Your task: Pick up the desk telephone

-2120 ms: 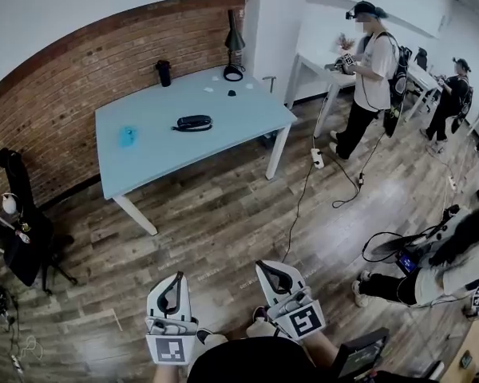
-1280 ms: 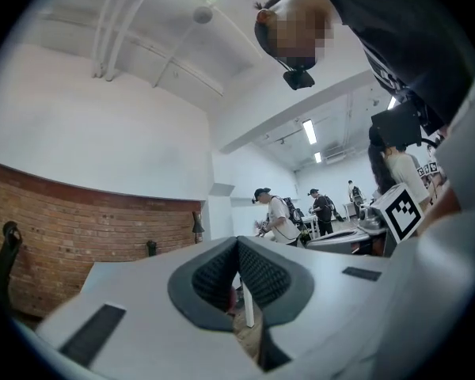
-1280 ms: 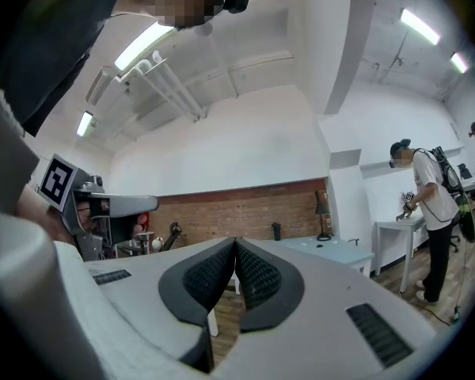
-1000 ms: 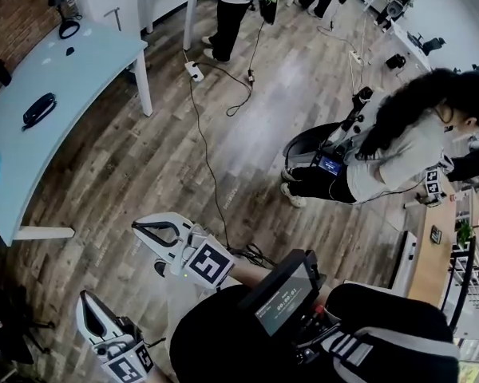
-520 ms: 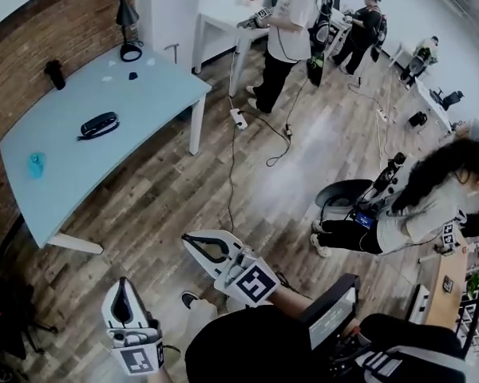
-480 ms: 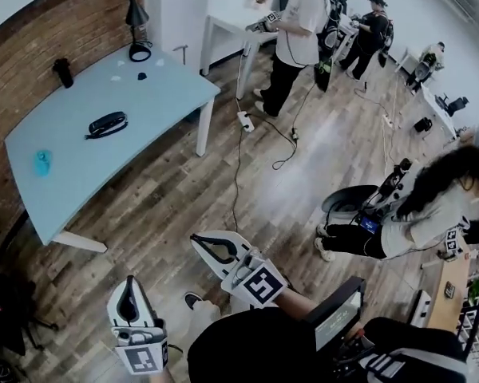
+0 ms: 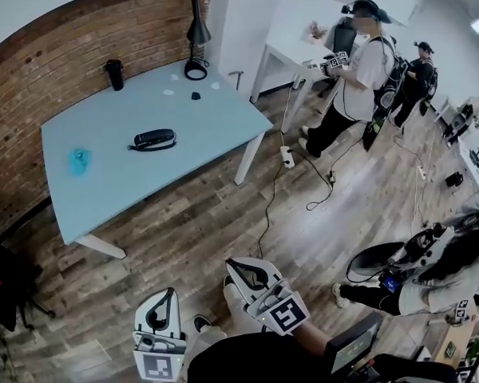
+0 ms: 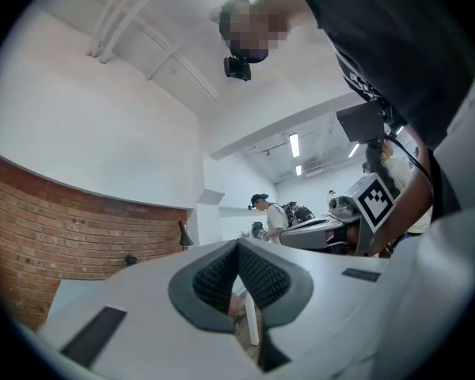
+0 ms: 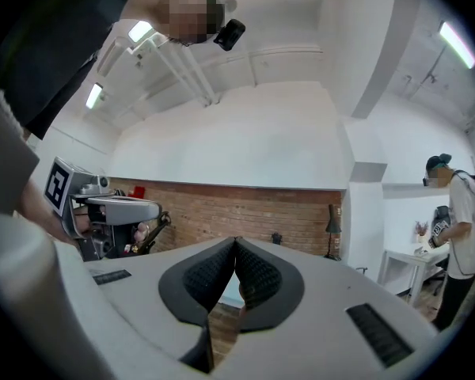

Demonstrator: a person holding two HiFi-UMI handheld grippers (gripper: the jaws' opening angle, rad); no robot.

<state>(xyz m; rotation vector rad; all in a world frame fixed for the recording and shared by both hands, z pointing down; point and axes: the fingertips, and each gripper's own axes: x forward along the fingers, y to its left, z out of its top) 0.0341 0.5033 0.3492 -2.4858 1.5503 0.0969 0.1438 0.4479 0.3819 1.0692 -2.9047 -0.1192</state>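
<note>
We have it all left; the black desk telephone lies untouched on the pale blue table; our left gripper and right gripper are clenched empty, well apart from it.

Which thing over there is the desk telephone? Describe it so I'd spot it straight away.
Find the pale blue table against the brick wall. Near its middle lies the desk telephone, long, low and black; the black cup and lamp at the back stand upright.

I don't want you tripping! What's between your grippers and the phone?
The head view shows only wooden floor, then a bare stretch of blue tabletop before the phone.
</note>
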